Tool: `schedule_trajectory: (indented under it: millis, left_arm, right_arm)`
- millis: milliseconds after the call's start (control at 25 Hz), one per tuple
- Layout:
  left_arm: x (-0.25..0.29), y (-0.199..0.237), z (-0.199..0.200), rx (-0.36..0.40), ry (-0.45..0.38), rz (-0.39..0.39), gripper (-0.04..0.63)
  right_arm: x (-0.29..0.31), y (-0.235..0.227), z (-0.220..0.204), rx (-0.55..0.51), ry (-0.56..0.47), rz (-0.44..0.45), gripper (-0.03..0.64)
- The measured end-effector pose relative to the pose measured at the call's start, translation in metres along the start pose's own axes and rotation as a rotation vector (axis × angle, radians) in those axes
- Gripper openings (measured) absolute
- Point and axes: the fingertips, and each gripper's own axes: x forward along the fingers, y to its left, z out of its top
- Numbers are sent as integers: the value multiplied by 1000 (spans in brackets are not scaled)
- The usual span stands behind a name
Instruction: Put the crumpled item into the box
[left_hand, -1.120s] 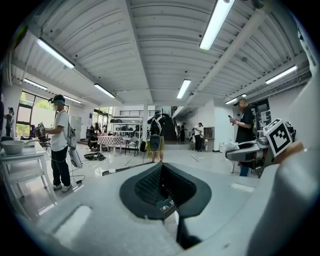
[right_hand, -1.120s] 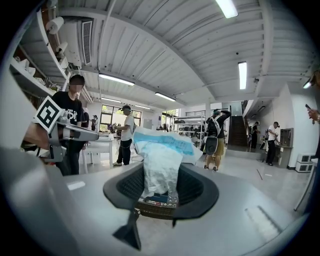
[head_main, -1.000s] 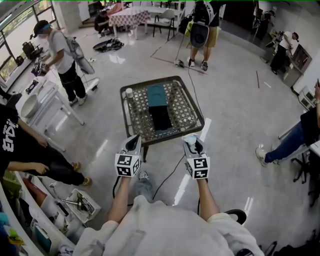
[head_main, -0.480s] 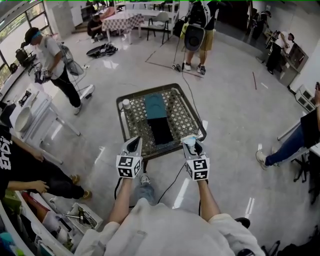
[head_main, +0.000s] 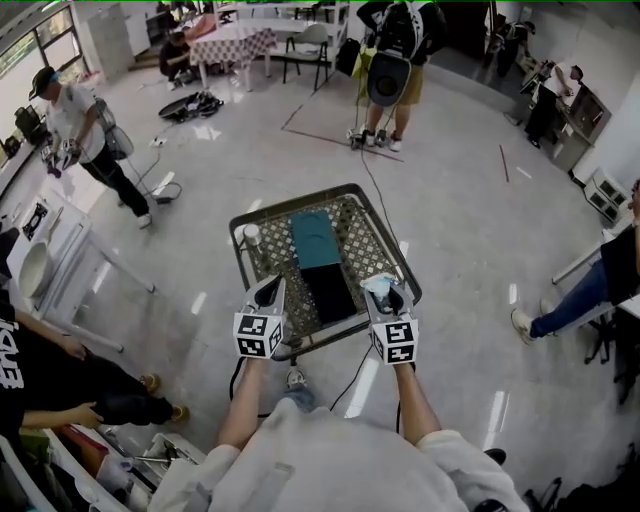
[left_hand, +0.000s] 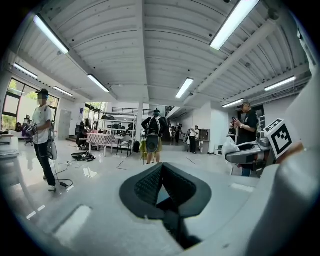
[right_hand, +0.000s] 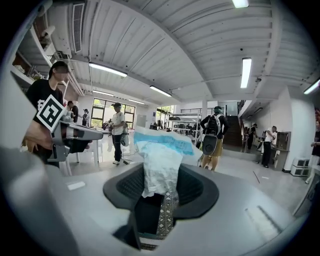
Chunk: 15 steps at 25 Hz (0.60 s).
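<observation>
Your right claw (right_hand: 161, 176) is clamped on the crumpled white-and-blue item (right_hand: 161, 150), at the near right edge of the desk (head_main: 378, 242) and just right of the black box (head_main: 330, 292). Your left claw (left_hand: 161, 172) is closed and empty, at the desk's near left edge.

This is a large open laboratory hall. It has a polished grey floor (head_main: 470, 230) with black gear (head_main: 195, 104) lying far ahead of the left tongs (head_main: 267, 288), and a ribbed ceiling (left_hand: 150, 45) with strip lights (left_hand: 235, 24). White desks (head_main: 45, 255) stand far left, and a person with a backpack rig (head_main: 392, 60) stands well ahead of the right tongs (head_main: 386, 290).
</observation>
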Motion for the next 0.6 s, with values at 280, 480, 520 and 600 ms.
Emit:
schedule_trajectory:
  millis: [280,480,520,600]
  left_arm:
    - [46,57,14,-5,8,-20,3]
    - [77,89,26,-3,7,-39,3]
    - [82,92,27,-2,9,-44,3]
    - [90,100,29,-1,16,-53,3]
  right_arm:
    - [66,0,22,0,10,-19,160]
    - [110,-3,37,-7,12,-32,160]
    - [116,-4,40,-6,13,-35,160]
    - [127,-5,43,-4,18,-40,160]
